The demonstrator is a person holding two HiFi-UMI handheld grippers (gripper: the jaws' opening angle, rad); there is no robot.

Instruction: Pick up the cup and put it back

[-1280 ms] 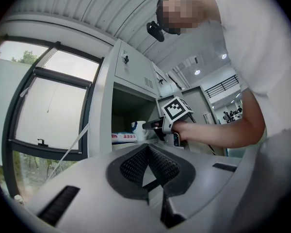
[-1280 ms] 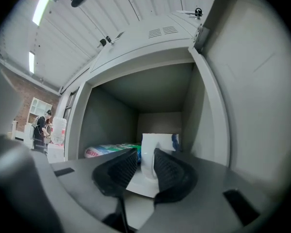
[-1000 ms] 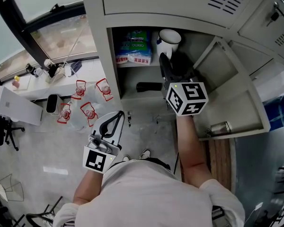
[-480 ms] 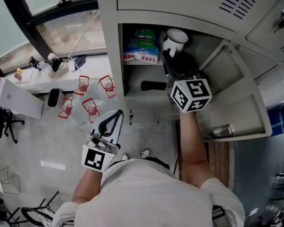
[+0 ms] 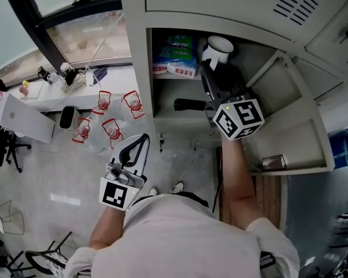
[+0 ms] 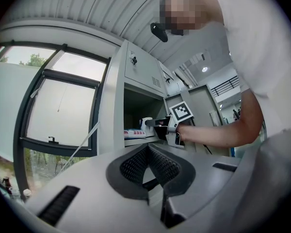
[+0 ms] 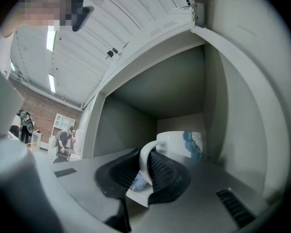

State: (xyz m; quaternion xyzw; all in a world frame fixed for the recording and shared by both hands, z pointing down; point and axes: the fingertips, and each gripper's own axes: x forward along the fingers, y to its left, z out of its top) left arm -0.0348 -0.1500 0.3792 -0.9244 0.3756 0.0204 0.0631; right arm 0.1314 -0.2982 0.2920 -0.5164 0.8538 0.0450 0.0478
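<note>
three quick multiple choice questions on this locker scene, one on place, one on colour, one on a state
1. Where is the cup? A on the floor B in the open locker, right of the packets C on the windowsill
2. Cup colour? A red B white with blue print C black
3. Left tool's jaws? A together, empty B wide apart C gripping a bottle
Key: B, it stands inside the locker beside the packets; B, white body with blue marks; A, its pads meet with nothing between.
</note>
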